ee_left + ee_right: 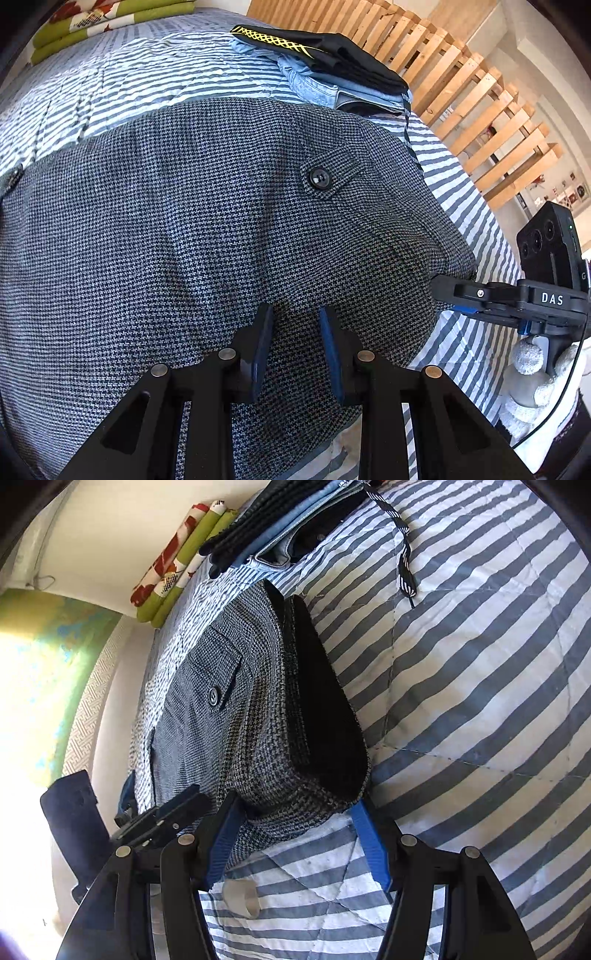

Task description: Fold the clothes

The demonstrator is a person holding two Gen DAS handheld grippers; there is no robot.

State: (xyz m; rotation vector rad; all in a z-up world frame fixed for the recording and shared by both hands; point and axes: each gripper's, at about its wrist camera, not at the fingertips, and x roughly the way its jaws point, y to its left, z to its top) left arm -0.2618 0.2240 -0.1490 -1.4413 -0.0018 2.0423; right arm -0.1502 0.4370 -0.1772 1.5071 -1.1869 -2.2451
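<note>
While the left tool (295, 343) hangs over the grey checked garment (207, 229) with its two blue pads apart and nothing between them, the right tool (301, 840) has its wide-spread pads on either side of that garment's near corner, not pinching it. In the left wrist view the right tool's tip meets the garment's right edge. The garment lies on a bed with a blue and white striped quilt (480, 664), a buttoned pocket flap (327, 177) facing up and one side folded over to show a dark lining (328, 709). Beyond it a stack of folded clothes (332, 70) rests on the quilt, black on top of pale denim. Green patterned cushions (92, 26) lie at the far end, and wooden slats (461, 92) run alongside the bed.
</note>
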